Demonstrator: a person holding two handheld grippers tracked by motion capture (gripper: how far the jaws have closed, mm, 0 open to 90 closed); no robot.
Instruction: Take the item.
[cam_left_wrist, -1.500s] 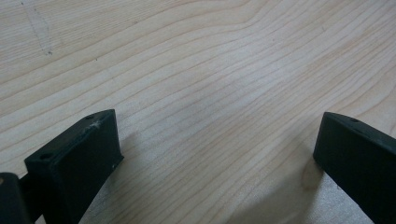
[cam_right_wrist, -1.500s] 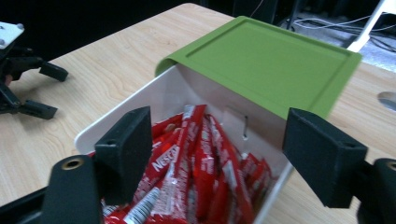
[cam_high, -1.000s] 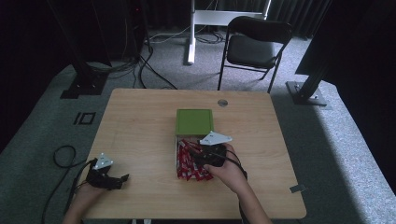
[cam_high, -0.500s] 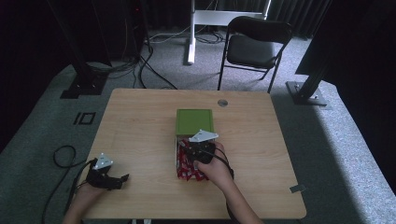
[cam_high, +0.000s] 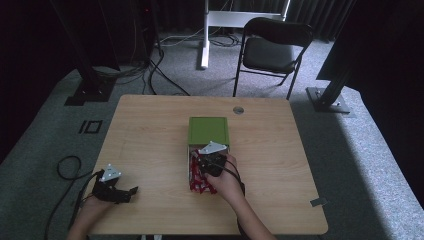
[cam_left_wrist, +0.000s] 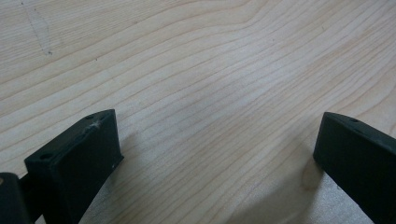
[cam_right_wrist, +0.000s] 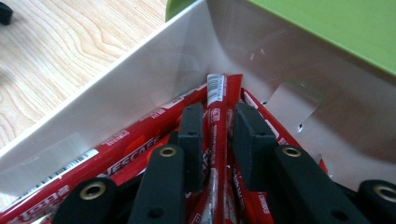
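While the right gripper works inside the box, these are the relations that matter for the lift:

Thing in hand: a red sachet stick (cam_right_wrist: 215, 135), one of many red sachets (cam_high: 200, 181) lying packed in the white box (cam_right_wrist: 116, 98) with its green lid (cam_high: 208, 131) folded back
Where it lies: near the middle of the bench (cam_high: 150, 130), in the end of the box nearest the person, just short of the lid
Long axis: the stick runs straight away from the gripper, along the line of the jaws, its printed end pointing into the far corner of the box where the two white walls meet
Right gripper (cam_right_wrist: 217, 140): down among the sachets, jaws drawn close on either side of the stick and seemingly pinching it; the contact looks firm, though neighbouring sticks press against the outer faces of the jaws
Left gripper (cam_high: 131, 190): resting near the bench's front left corner, well apart from the box; jaws spread wide with bare wood between them in the left gripper view
Nearer hand: the right, already at the stick; the left is far off and idle
What the coming move turns on: since the stick lies in line with the jaws and butts toward the corner, my judgement is that it should come out upward and back toward the person, not sideways, or the neighbours and the box wall may drag on it
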